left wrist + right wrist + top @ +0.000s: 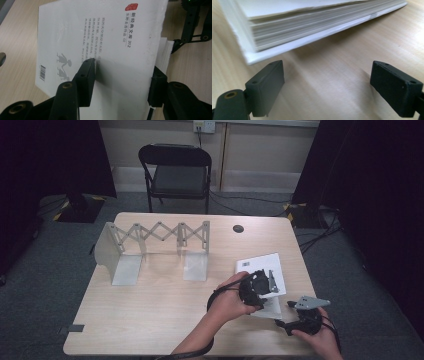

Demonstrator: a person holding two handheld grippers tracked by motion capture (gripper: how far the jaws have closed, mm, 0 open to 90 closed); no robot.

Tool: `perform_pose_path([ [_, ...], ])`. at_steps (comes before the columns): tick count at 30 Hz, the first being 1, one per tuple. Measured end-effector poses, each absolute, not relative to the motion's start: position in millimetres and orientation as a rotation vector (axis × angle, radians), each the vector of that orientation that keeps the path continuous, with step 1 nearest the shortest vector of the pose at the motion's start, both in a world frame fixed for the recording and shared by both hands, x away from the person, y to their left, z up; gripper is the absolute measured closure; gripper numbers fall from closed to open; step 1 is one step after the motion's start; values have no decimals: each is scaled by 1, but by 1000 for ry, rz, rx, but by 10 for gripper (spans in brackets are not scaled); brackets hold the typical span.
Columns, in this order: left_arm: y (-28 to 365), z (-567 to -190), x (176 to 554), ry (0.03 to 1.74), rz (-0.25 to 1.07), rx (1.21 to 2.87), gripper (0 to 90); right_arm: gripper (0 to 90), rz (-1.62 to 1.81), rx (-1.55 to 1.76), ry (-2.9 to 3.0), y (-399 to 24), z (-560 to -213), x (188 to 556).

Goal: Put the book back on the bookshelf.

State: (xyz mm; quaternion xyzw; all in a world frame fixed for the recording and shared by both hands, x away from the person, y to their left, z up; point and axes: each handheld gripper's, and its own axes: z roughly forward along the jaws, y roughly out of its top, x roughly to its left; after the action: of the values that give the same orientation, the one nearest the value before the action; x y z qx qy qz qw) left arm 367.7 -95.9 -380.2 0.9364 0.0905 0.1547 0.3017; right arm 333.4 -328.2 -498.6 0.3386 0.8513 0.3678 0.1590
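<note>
Book position: white book [260, 270] lies on the bench [165, 315] at its right side, near the front edge, well apart from the rack [150, 245] at the back left.
Left hand-held gripper [262, 282]: over the book's near half, held in the person's left hand [227, 302]. In the left gripper view its jaws straddle the book [105, 37]; one pad [86, 77] sits on the cover, the other at the page edge, so the book is pinched across its width. No earlier frame to compare.
Right hand-held gripper [292, 312]: just right of and in front of the book, in the right hand [320, 335]. Jaws spread wide in the right gripper view, nothing between them but bare bench; the book [294, 27] is just ahead of the pads, not touching.
Book look: soft white cover, red seal stamp [131, 6] with dark printed columns of characters below it, small grey figures and a barcode [42, 72] near one corner. Page block is thick, cream-white; the cover edge juts out slightly under the pages.
Book attitude: whether it is lifted off the bench I cannot tell.
</note>
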Motion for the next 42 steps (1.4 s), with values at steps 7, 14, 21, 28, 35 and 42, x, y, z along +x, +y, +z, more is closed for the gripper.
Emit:
perform_pose_path([
  [7,-97,-376,373,245,390,2494,497,131,1018,919,2371,-328,-498,341],
  [14,-98,-378,370,241,394,2504,497,224,994,773,2308,-320,-498,352],
  [21,-98,-378,369,240,402,2505,496,259,1044,615,2262,-314,-497,347],
  [28,-98,-378,367,231,416,2516,500,297,1060,568,2250,-312,-497,344],
  [35,-92,-371,368,232,427,2515,519,342,1091,357,2221,-302,-483,335],
  [42,-92,-373,369,213,416,2474,473,550,952,161,2219,-293,-468,329],
])
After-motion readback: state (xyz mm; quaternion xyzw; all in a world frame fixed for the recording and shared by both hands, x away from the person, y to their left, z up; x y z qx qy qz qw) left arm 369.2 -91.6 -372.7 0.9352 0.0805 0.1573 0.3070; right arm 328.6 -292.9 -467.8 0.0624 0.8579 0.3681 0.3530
